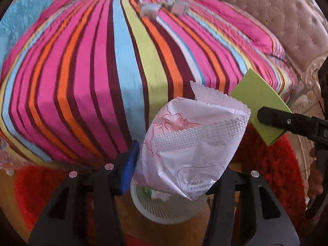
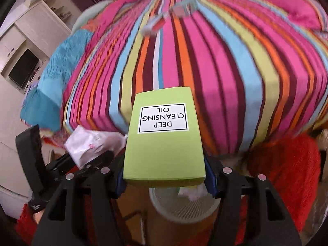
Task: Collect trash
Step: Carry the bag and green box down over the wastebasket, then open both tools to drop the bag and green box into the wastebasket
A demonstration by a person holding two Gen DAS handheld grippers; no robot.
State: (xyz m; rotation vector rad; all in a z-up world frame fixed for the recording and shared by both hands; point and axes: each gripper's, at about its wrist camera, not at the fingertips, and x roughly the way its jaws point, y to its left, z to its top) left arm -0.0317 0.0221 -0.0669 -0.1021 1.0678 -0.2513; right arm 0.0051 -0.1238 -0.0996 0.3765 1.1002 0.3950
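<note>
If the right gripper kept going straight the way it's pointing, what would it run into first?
Probably the striped bedspread. The right gripper, shut on the green box, aims over the waste basket toward the bed's edge; depth is hard to judge.

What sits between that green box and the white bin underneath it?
Nothing: in the right wrist view the green box hangs in the jaws directly over the white bin, only air between.

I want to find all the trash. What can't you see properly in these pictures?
- Small boxes on the bed: blurred in both views, type unclear.
- White bin: the green box in the right hand-held gripper covers its top.
- Left view: the white wrapper in the left hand-held gripper hides the bin's contents.
</note>
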